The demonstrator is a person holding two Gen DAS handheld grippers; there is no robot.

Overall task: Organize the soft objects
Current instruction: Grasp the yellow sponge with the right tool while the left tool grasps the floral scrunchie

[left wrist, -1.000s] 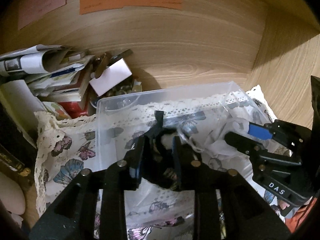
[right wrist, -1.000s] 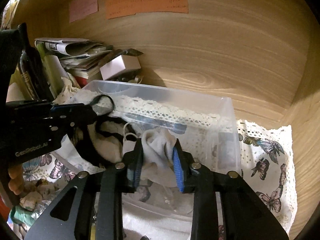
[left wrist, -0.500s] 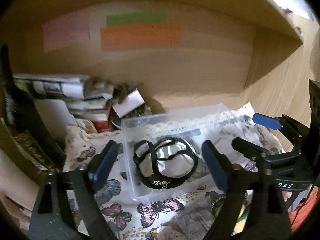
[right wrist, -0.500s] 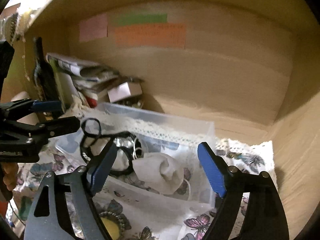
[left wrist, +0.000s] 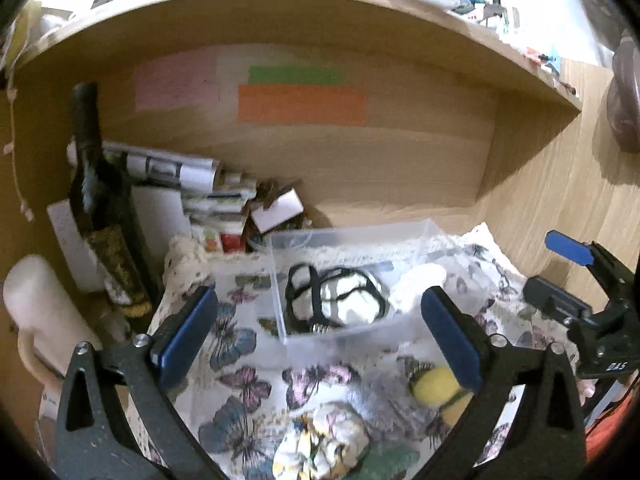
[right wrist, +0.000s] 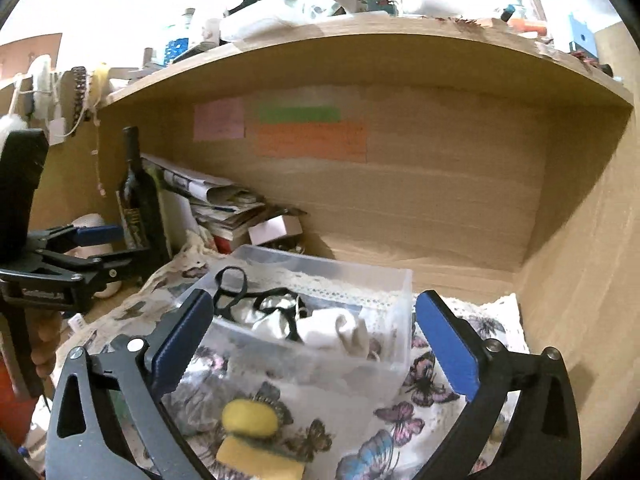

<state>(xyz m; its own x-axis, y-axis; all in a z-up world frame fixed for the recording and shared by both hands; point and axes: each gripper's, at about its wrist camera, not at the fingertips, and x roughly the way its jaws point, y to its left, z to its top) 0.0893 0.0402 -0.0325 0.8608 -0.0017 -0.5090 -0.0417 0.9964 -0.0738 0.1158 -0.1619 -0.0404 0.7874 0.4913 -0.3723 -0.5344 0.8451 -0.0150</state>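
1. A light wooden alcove [right wrist: 440, 208] frames the scene, with a back panel and side walls.
2. A cluttered shelf [right wrist: 360, 28] forms its top.
3. Pink, green and orange paper notes [left wrist: 302, 104] stick to the back panel.
4. Bright light washes out the area above.

White sock [right wrist: 334, 330] in clear bin [right wrist: 394, 284]; yellow toy [right wrist: 250, 420] nearby

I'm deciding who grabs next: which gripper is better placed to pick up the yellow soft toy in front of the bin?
Probably the right gripper: open, empty, and the yellow toy lies between its fingers. For the left gripper, also open, the toy sits off by its right finger.
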